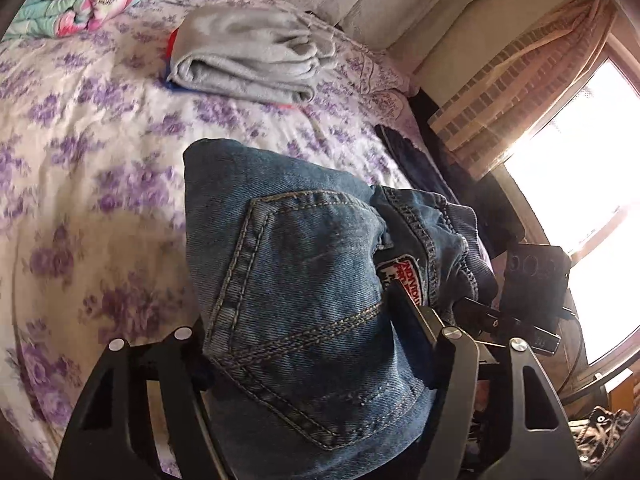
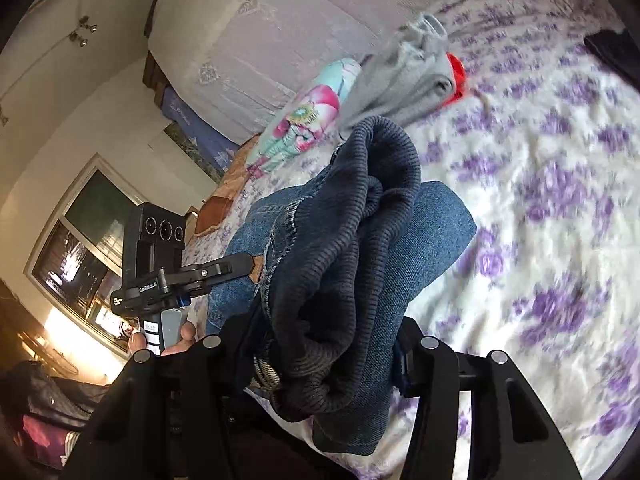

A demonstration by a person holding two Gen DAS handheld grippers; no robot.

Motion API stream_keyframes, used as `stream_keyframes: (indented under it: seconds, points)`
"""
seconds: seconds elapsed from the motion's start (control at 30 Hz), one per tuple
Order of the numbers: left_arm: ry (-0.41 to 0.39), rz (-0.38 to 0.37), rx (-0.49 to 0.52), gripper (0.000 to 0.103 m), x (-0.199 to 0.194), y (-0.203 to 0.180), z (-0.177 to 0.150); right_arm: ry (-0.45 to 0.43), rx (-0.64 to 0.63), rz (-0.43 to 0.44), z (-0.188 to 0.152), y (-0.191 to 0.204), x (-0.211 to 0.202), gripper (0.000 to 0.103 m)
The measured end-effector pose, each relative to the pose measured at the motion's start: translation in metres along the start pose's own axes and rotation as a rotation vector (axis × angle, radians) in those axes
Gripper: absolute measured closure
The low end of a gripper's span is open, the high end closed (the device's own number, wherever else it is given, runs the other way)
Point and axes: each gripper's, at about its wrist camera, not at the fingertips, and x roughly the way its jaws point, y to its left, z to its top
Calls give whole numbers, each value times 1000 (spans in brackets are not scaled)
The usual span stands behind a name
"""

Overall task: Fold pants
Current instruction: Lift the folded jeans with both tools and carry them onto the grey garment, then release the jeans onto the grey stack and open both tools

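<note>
Both grippers clamp the folded jeans (image 1: pixel 304 280), lifted over the bed (image 1: pixel 80 160) at frame centre: left gripper (image 1: pixel 304 344), right gripper (image 2: pixel 320 356). Risk: thick denim slips, the fold spills open.

- The left wrist camera looks forward and down along its fingers, pressed close to the folded jeans (image 1: pixel 296 280), facing the floral bedspread (image 1: pixel 80 152) and a bright window (image 1: pixel 592 184).
- The right wrist camera, equally close, faces the headboard (image 2: pixel 260 48).
- Both views share the jeans, bedspread and grey folded garment (image 1: pixel 248 64).
</note>
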Motion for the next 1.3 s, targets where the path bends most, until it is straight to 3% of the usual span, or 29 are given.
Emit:
stream_keyframes:
  seconds: [0.1,0.23,0.33,0.43,0.5,0.6,0.63,0.67,0.7,0.73,0.87,0.97,1.03,1.13,1.3]
  points:
    - [-73,7,77,33,-22,-30,45,-76,-97,-2,50,29,-20,50]
    - [-152,45,157,31,-38,-59,147,-155,-231,-63,152,62,-26,50]
    - [-182,44,150,29,-29,-53,222,-213,-285,-132,230,65,-8,50]
    - [-176,73,96,23,8,-19,282,-207,-288,-176,289,43,36,47]
    - [-136,80,9,20,45,23,310,-193,-257,-224,319,9,82,37]
    - [-7,194,-165,17,133,115,333,-110,-166,-403,337,-65,165,28]
    - [41,220,-239,14,152,140,329,-62,-125,-483,334,-89,188,28]
    - [30,173,-304,9,159,155,326,-72,-79,-467,331,-107,198,25]
    - [-13,119,-329,6,155,159,326,-138,-51,-413,332,-111,192,19]
    - [-24,100,-295,6,150,153,328,-188,-55,-376,331,-107,183,19]
    - [-42,148,-191,8,112,125,330,-356,-176,-390,317,-69,130,15]
    - [-174,233,-121,8,54,96,309,-428,-153,-427,295,-44,78,6]
    - [-266,377,3,6,14,58,271,-419,-171,-477,268,-24,53,3]
    - [-341,497,111,5,-22,12,191,-378,-237,-532,199,15,23,4]
    - [-362,536,184,5,-48,-31,60,-339,-306,-504,80,54,-4,4]
